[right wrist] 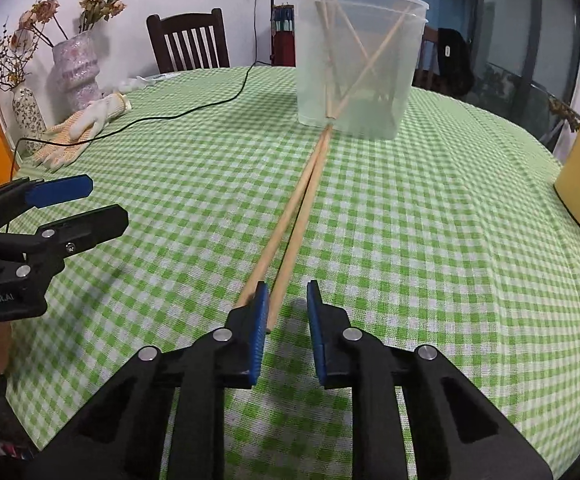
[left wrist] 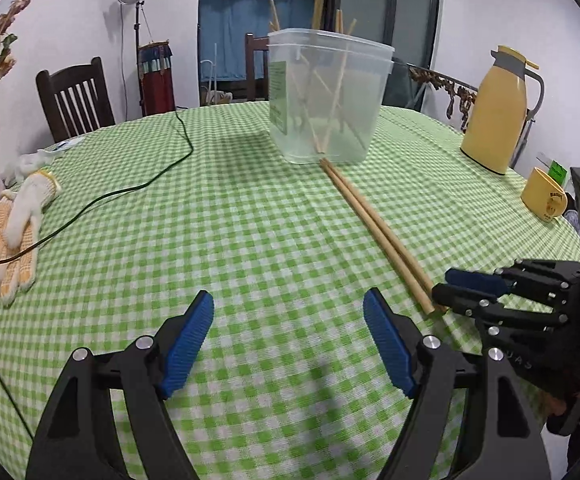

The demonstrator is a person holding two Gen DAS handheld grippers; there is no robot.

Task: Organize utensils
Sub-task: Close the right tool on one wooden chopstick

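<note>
Two wooden chopsticks (left wrist: 374, 224) lie side by side on the green checked tablecloth, their far tips against a clear plastic tub (left wrist: 326, 96) that holds several more chopsticks. In the right wrist view the pair (right wrist: 302, 208) runs from the tub (right wrist: 358, 60) to my right gripper (right wrist: 287, 296). That gripper is partly open; the near end of one chopstick lies between its jaws, the other stick passes just left of the left pad. My left gripper (left wrist: 290, 312) is wide open and empty, left of the chopsticks. It also shows in the right wrist view (right wrist: 89, 204).
A pair of work gloves (left wrist: 13, 224) and a dark cable (left wrist: 129, 188) lie at the left. A yellow thermos (left wrist: 498, 112) and a yellow mug (left wrist: 544, 196) stand at the right. Vases with dried flowers (right wrist: 73, 64) and chairs stand beyond the table.
</note>
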